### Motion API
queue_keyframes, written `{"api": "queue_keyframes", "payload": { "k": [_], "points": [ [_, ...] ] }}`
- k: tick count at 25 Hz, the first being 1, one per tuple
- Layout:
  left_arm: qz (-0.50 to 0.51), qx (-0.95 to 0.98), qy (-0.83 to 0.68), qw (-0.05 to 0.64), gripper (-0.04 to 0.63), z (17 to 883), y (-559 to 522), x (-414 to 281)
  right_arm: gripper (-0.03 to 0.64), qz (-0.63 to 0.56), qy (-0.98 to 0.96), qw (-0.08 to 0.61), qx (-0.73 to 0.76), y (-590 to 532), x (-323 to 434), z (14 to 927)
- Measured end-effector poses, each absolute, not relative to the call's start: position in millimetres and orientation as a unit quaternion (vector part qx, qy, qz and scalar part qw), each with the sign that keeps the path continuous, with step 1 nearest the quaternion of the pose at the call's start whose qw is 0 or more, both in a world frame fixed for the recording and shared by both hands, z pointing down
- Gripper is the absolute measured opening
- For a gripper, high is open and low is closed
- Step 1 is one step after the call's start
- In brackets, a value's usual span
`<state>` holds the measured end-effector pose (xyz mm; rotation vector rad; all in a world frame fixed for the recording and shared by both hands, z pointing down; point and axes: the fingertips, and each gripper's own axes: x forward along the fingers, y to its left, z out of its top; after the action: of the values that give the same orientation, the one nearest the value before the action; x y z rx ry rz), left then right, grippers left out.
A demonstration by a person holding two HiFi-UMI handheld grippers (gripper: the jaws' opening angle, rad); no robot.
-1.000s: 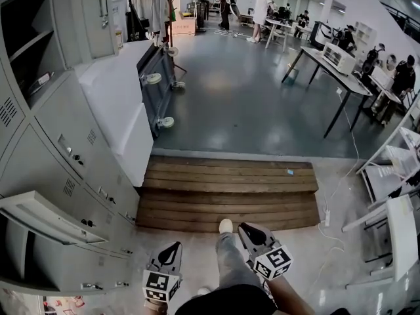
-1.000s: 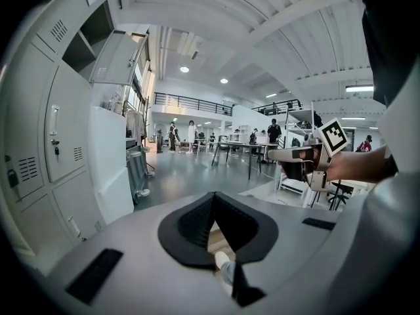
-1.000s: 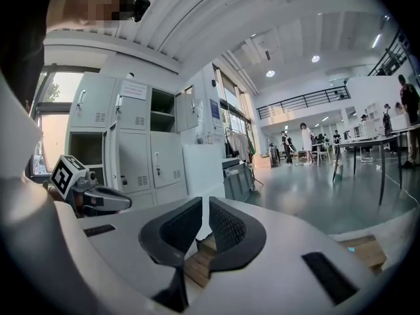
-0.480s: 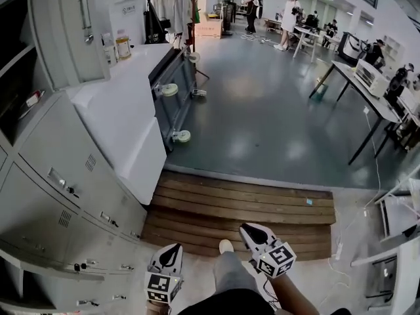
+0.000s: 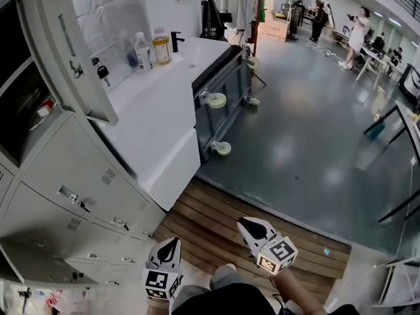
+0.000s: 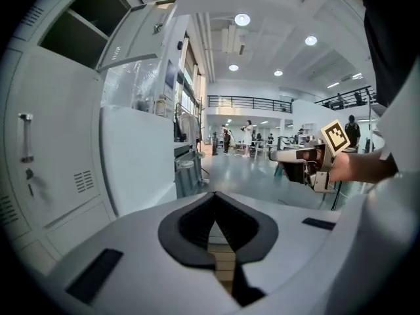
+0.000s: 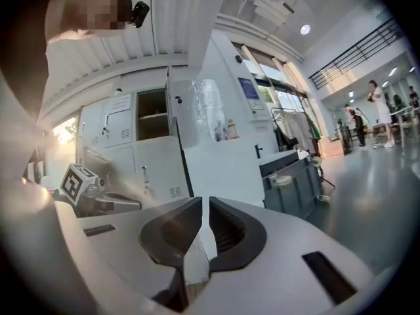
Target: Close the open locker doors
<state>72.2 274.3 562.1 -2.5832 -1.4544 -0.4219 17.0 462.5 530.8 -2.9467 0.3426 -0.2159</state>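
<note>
Grey locker door (image 5: 69, 25) hangs open, well above-left of both; left claw (image 5: 172, 243) and right claw (image 5: 245, 222) pinched closed, empty.

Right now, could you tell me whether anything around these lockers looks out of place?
Yes: one upper locker door stands swung open towards the white counter, with keys dangling from it.

The pale grey metal locker door (image 5: 71, 56) at upper left stands swung out from the grey locker bank (image 5: 59, 169). A dark key (image 5: 102, 72) hangs at its lock. Its dark compartment (image 5: 23, 100) lies exposed. The lower doors (image 5: 79, 199) nearby sit closed and flush.
</note>
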Motion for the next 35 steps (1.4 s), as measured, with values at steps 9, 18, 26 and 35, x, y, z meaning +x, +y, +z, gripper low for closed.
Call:
{"api": "queue_keyframes", "payload": {
  "k": [9, 18, 26, 35],
  "points": [
    [-0.143, -0.921, -0.358, 0.055, 0.018, 502.9, 213.9, 145.6, 0.06, -0.01, 0.303, 0.009, -0.953, 392.6, 172.0, 420.5],
    [-0.122, -0.945, -0.296, 0.059, 0.018, 469.6, 164.8, 185.9, 0.075, 0.071, 0.375, 0.018, -0.924, 339.6, 237.5, 328.2],
    [-0.126, -0.958, -0.252, 0.058, 0.018, 462.5, 160.3, 186.2, 0.169, 0.115, 0.442, 0.054, -0.888, 317.5, 263.3, 278.8],
    [-0.127, -0.983, -0.134, 0.017, 0.018, 461.4, 160.2, 164.7, 0.188, 0.15, 0.494, 0.053, -0.855, 308.6, 279.6, 248.5]
  ]
}}
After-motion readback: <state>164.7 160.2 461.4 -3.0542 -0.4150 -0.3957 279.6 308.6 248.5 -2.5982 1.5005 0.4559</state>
